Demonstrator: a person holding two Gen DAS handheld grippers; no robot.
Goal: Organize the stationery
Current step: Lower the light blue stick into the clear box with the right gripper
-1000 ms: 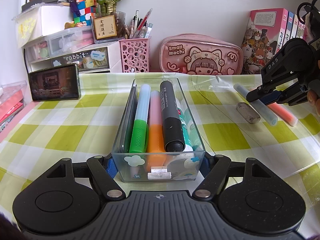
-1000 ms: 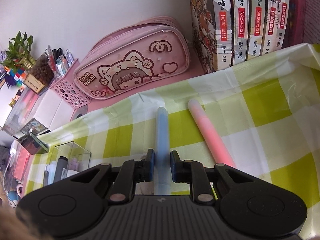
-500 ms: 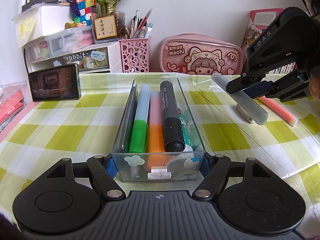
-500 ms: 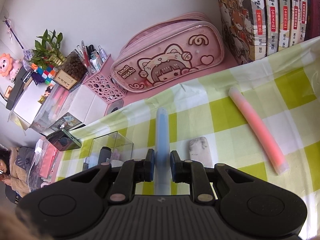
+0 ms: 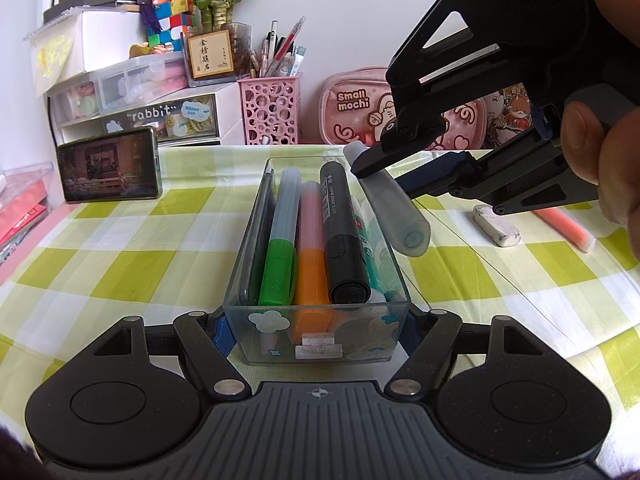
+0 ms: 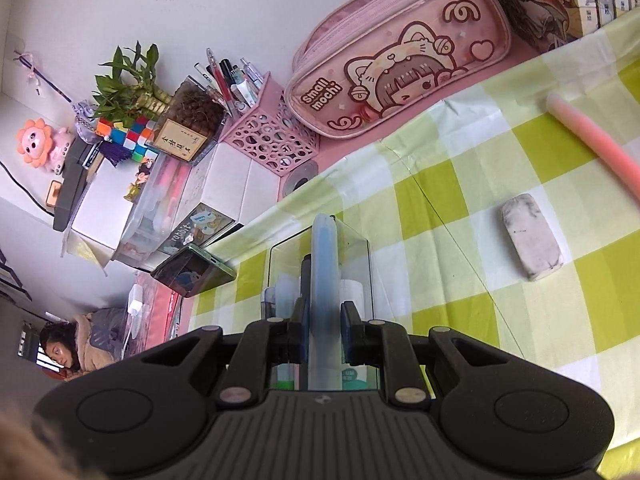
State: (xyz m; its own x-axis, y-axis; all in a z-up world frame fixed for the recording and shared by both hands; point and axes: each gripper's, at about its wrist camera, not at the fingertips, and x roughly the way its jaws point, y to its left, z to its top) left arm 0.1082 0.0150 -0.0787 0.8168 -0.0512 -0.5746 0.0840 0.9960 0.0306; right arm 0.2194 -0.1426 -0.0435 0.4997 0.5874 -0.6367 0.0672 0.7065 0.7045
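On the table covered with a green-and-white checked cloth, a clear rectangular plastic box sits lengthwise between the two fingers of the left gripper, whose blue pads press against its two long side walls near the close end, so this claw is pinching the box. Inside the box lie several markers side by side: a green-capped marker with a pale blue barrel, an orange marker with a pink cap, a thick black marker and a teal-printed white tube along the right wall. Over the far right part of the box hangs the right gripper, held in a person's hand; its fingers are closed on a translucent pale blue marker, which slants down toward the camera, off the cloth and just above the box's right rim. From the right wrist view the same pen runs straight forward between the pads above the open box. To the right on the cloth lie a smudged white eraser and a pink-orange highlighter, apart from each other and well clear of the box. A pink pencil case printed "Small mochi" stands against the wall behind.
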